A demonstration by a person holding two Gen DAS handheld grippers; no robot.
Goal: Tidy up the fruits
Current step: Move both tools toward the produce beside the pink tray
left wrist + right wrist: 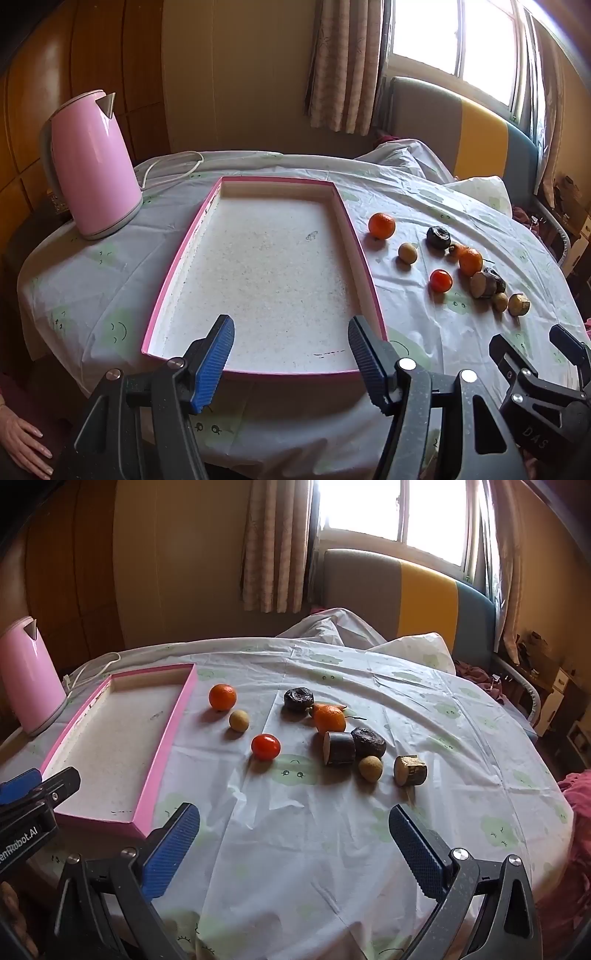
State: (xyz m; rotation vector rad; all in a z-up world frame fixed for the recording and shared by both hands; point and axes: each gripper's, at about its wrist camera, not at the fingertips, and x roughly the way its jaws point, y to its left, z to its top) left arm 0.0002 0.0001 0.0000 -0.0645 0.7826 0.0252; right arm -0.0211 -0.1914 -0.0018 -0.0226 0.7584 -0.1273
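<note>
hovering w/ jaws wide: left gripper (291, 345), right gripper (294, 834), fruits (265, 746) untouched

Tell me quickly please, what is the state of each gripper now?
Left gripper: open, holding nothing, above the near end of the shallow pink-rimmed rectangular tray.
Right gripper: open, holding nothing, above the tablecloth.
</note>
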